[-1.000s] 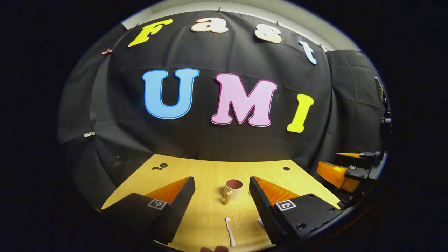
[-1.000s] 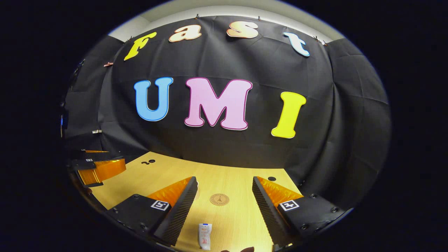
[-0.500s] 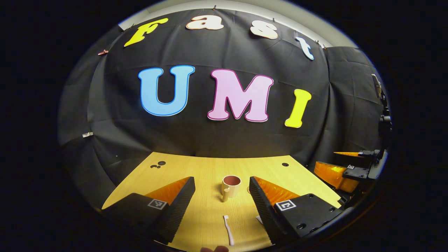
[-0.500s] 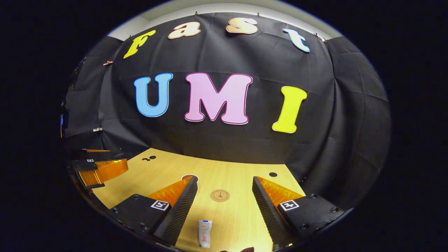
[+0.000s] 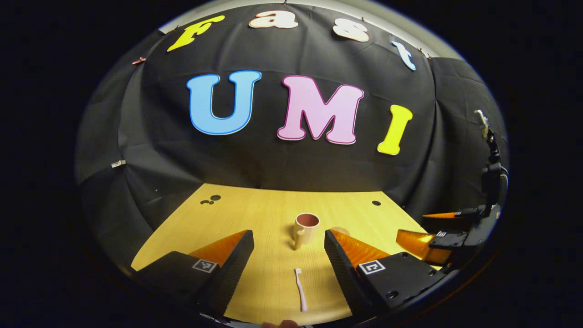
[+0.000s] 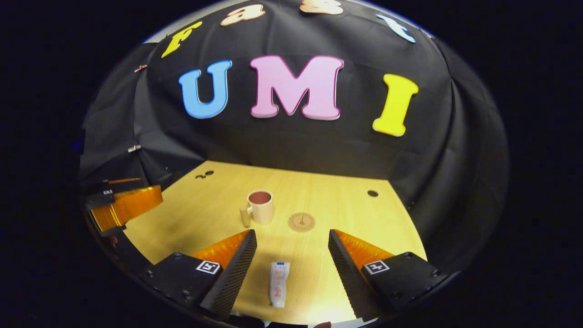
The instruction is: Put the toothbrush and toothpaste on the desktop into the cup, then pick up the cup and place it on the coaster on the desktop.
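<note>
I'm keeping both jaws wide: left gripper (image 5: 288, 243) framing the toothbrush (image 5: 299, 295), right gripper (image 6: 292, 243) framing the toothpaste (image 6: 278, 289). The cup (image 6: 261, 207) beside the coaster (image 6: 301, 222) is now showing fully, after tilting down.

Pretty simple booth: black cloth wall (image 5: 291, 173) draped all around, kinda wrinkly, clipped up along the top with a strip of pale wall (image 5: 401, 27) above it. Light wood desktop (image 6: 337, 200) with a few small dark holes (image 6: 373, 193), brightly lit near the front.
</note>
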A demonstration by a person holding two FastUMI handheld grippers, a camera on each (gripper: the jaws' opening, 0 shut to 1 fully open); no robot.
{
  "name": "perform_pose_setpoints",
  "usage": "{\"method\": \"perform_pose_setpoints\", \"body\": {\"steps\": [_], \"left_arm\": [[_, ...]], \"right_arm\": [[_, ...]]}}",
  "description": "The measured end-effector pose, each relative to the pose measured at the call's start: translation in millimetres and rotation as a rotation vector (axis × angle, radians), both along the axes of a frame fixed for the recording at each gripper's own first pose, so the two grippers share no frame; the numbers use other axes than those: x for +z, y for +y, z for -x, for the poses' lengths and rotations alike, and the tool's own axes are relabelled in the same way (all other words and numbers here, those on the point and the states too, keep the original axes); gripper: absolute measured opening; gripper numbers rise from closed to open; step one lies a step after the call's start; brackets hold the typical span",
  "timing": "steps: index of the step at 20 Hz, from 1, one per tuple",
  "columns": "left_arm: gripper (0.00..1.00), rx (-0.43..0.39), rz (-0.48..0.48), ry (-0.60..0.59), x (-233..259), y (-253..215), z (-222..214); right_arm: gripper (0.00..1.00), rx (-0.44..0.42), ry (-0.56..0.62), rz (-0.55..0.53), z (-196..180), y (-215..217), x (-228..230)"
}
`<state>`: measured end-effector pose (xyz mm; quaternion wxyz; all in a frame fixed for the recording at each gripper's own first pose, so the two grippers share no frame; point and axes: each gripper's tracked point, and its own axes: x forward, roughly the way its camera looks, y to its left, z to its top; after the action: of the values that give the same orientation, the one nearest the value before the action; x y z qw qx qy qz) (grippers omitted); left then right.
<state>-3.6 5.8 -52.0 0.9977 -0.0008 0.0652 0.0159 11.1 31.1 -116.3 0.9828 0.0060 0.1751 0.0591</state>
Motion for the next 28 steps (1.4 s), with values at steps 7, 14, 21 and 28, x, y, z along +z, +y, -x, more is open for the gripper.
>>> {"method": "perform_pose_setpoints", "body": {"steps": [7, 14, 21, 28], "left_arm": [[0.97, 0.014, 0.026, 0.112, -45, 16, 5], [0.97, -0.023, 0.024, 0.242, -113, 9, -13], [0.97, -0.011, 0.033, 0.323, -156, 4, -35], [0.96, 0.02, 0.022, 0.372, -175, 0, -50]], "right_arm": [[0.97, 0.081, 0.318, 0.047, 1, 32, -118], [0.88, 0.031, 0.548, -0.009, -10, 40, -206], [0.77, 0.017, 0.646, -0.015, -22, 39, -234], [0.48, 0.045, 0.652, 0.027, -22, 33, -236]]}}
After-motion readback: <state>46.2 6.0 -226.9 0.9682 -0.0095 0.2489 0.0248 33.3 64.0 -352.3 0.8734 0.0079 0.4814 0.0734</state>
